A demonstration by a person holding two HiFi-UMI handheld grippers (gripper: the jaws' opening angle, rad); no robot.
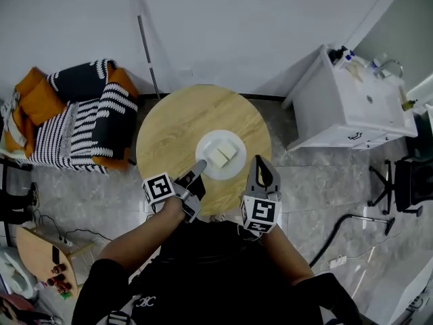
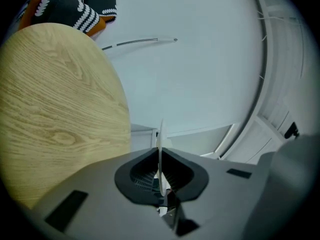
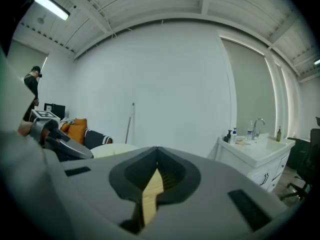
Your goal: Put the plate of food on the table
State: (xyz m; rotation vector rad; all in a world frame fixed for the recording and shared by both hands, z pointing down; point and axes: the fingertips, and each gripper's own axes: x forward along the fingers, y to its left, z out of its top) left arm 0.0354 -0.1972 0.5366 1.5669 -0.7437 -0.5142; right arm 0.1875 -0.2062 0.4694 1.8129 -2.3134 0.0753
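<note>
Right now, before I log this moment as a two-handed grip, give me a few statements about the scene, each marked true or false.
1. The left claw is shut on the rim of the plate. True.
2. The right claw grips the plate too. False: it is shut on nothing, beside the plate.
3. The plate is bare. False: pale pieces of food lie on it.
4. The plate is over a round wooden table. True.
</note>
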